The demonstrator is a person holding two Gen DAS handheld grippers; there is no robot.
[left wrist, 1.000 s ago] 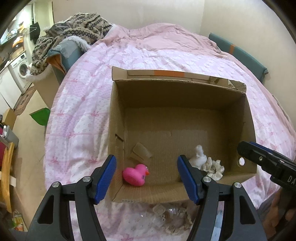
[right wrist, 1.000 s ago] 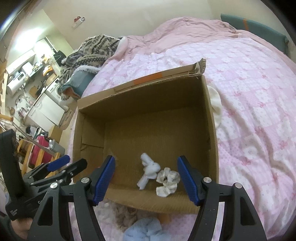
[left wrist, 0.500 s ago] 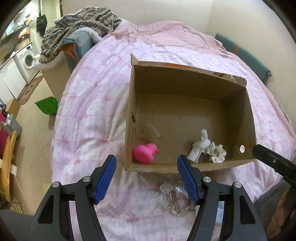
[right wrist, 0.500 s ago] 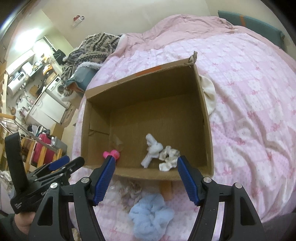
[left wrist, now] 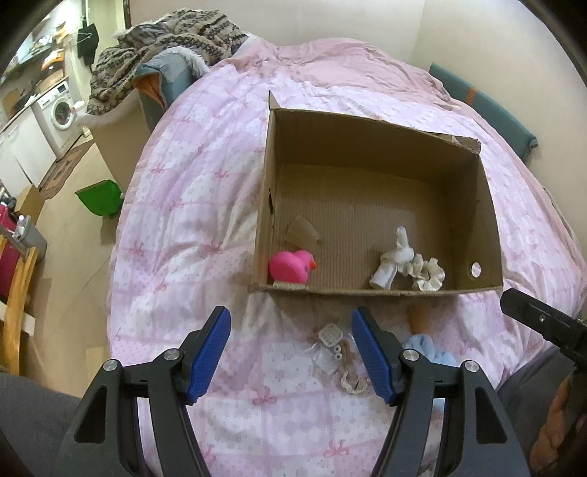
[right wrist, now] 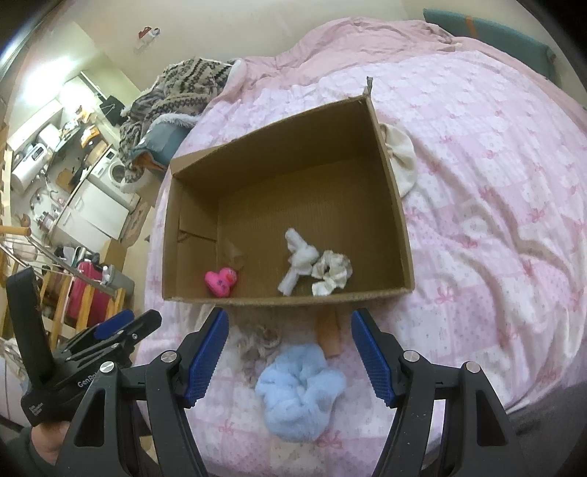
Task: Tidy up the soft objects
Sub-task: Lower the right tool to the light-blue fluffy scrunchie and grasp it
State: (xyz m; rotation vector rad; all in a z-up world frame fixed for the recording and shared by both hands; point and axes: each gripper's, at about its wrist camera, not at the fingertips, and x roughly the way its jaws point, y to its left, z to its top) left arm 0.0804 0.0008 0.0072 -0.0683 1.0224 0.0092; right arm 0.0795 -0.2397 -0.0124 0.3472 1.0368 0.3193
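Both grippers backed off the brown cardboard box point(right wrist: 286, 205), jaws open, empty. Fluffy light-blue scrunchie point(right wrist: 299, 392) lies on bed below right gripper point(right wrist: 290, 357); descend centered, pinch its bulk.

Pink patterned quilted bed point(left wrist: 205, 205) straight ahead, white front-loading washing machine point(left wrist: 60, 110) off far left, plain cream wall point(left wrist: 330, 22) behind.

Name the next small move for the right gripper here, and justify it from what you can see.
Probably lower the open right gripper onto the light blue scrunchie. It lies on the bedspread outside the cardboard box, right between the fingers, while other soft items are already inside.
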